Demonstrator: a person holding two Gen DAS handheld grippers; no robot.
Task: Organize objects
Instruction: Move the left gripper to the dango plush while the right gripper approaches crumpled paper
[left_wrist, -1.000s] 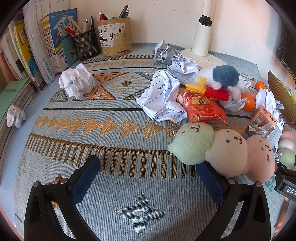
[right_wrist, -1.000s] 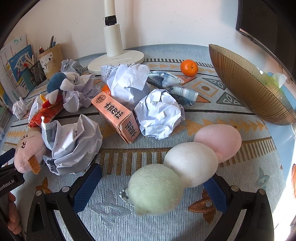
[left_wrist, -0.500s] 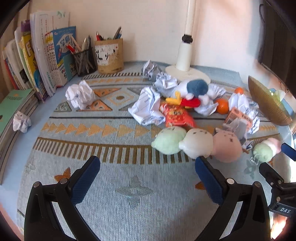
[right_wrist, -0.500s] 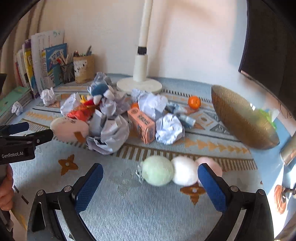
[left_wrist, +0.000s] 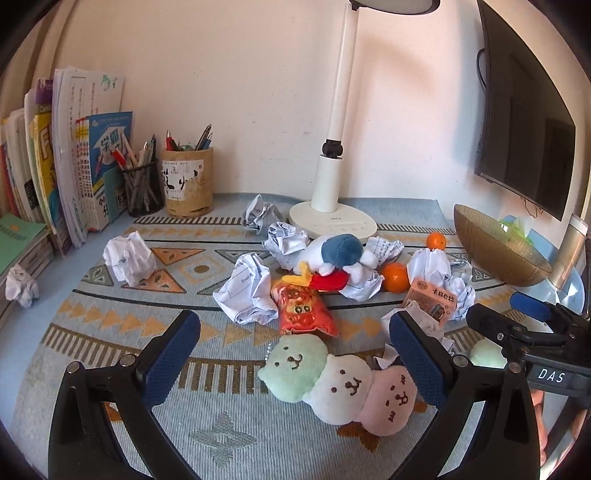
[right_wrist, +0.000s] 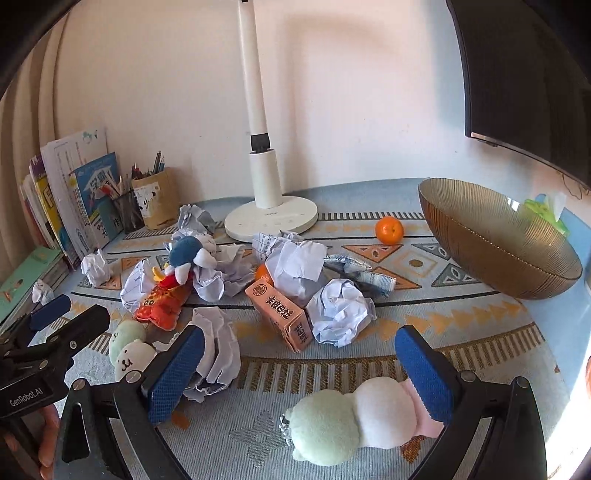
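Both claws, left gripper (left_wrist: 295, 347) and right gripper (right_wrist: 301, 365), gape apart over tri-colour plush toys (left_wrist: 340, 384) (right_wrist: 354, 421) near the desk's front edge; gold bowl (right_wrist: 498, 254) contents unclear.

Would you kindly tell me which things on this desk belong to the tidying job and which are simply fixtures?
To organize:
- three-ball plush with faces
- second three-ball plush
- crumpled white paper balls
- orange carton
- red snack bag
- loose tangerine

Fixtures:
- white desk lamp
- wall-mounted black monitor
- upright books
- pen holders
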